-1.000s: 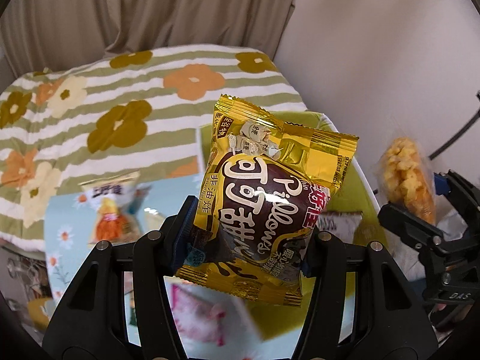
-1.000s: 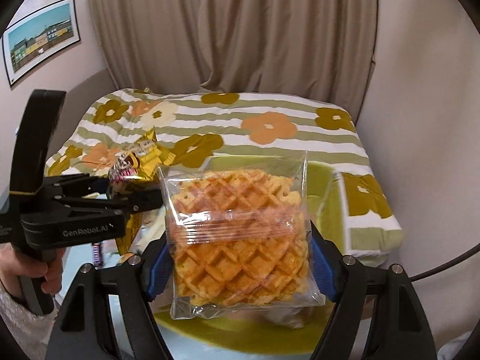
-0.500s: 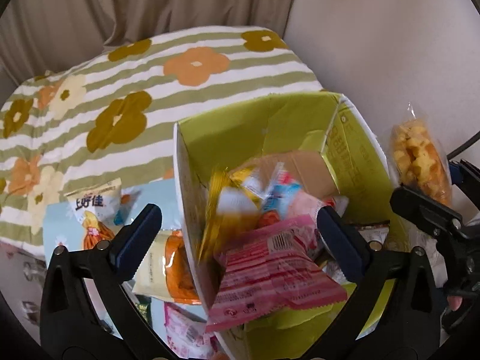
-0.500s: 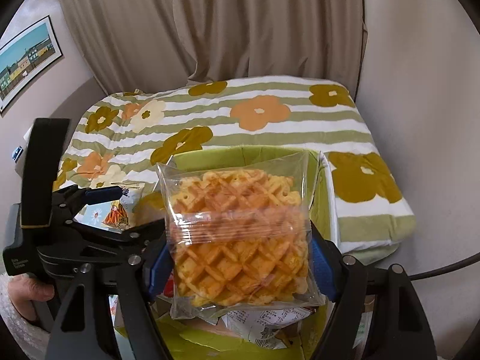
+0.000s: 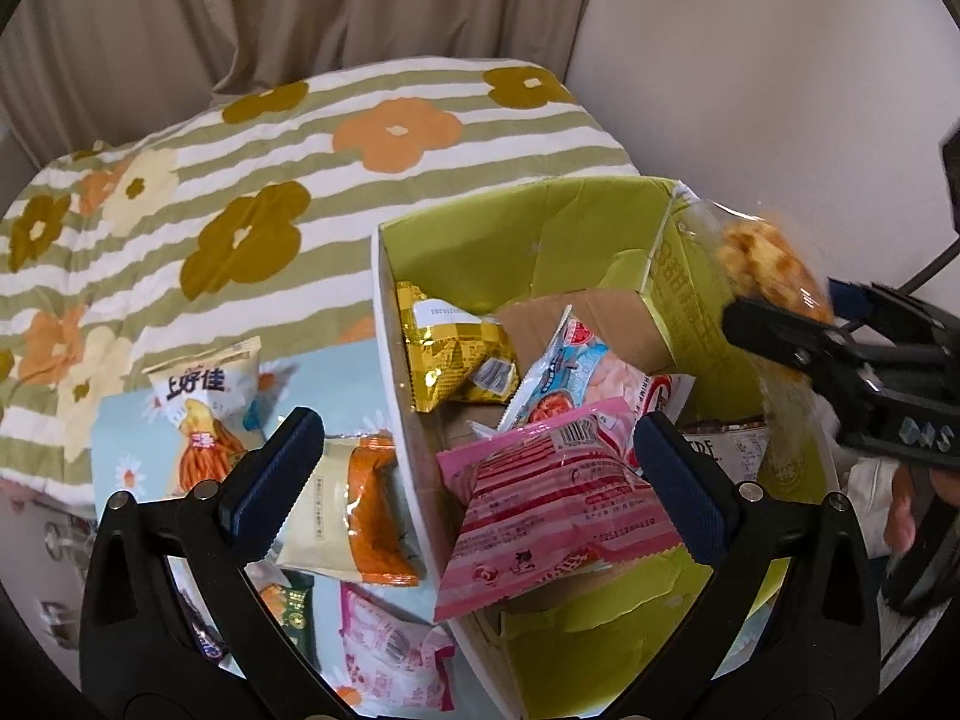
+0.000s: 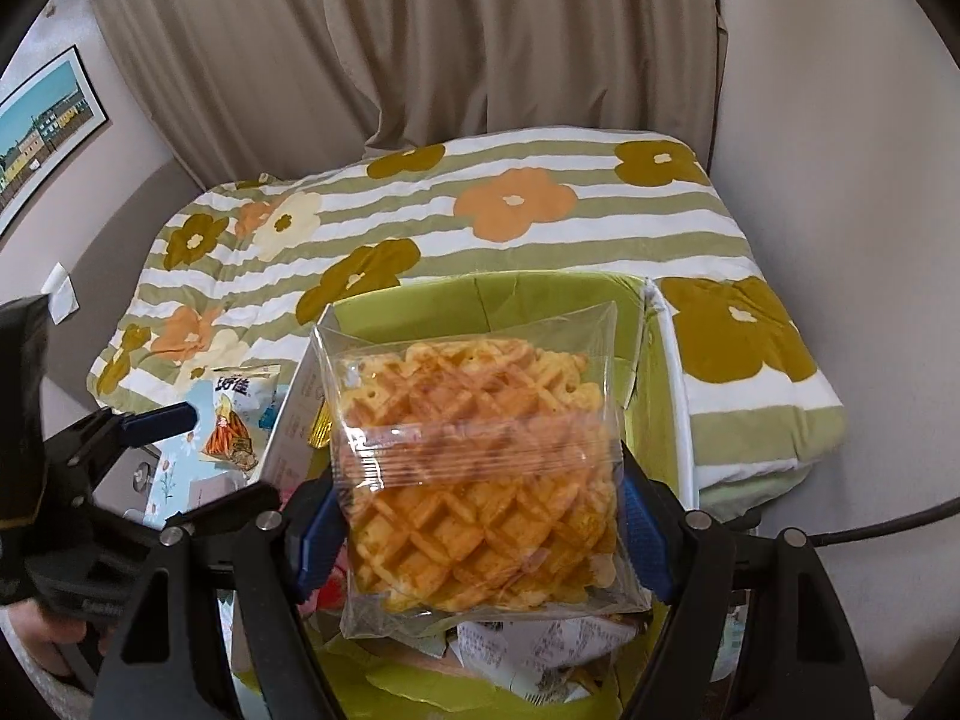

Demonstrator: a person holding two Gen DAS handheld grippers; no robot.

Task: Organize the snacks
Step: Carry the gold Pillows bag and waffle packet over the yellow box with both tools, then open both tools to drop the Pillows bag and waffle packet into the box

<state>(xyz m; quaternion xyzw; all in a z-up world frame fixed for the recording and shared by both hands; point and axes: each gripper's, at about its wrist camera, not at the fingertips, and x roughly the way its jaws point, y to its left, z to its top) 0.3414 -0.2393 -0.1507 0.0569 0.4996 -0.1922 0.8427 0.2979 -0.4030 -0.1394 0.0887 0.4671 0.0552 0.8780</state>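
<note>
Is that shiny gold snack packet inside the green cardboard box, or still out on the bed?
Inside. The gold foil packet lies within the green cardboard box's walls, beside a pink striped packet.

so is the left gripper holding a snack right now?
No, the left gripper stands wide open and empty above the green box.

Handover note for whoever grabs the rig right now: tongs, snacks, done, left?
Left tongs: open, empty, jaws just opened; they hang over the green box.
Right tongs: shut on the waffle pack, above the box.
Done: gold packet, pink packet and others lie in the box.
Left: drop the waffle pack in; then the carrot-stick bag, orange-and-cream pack and pink pack beside the box.
</note>
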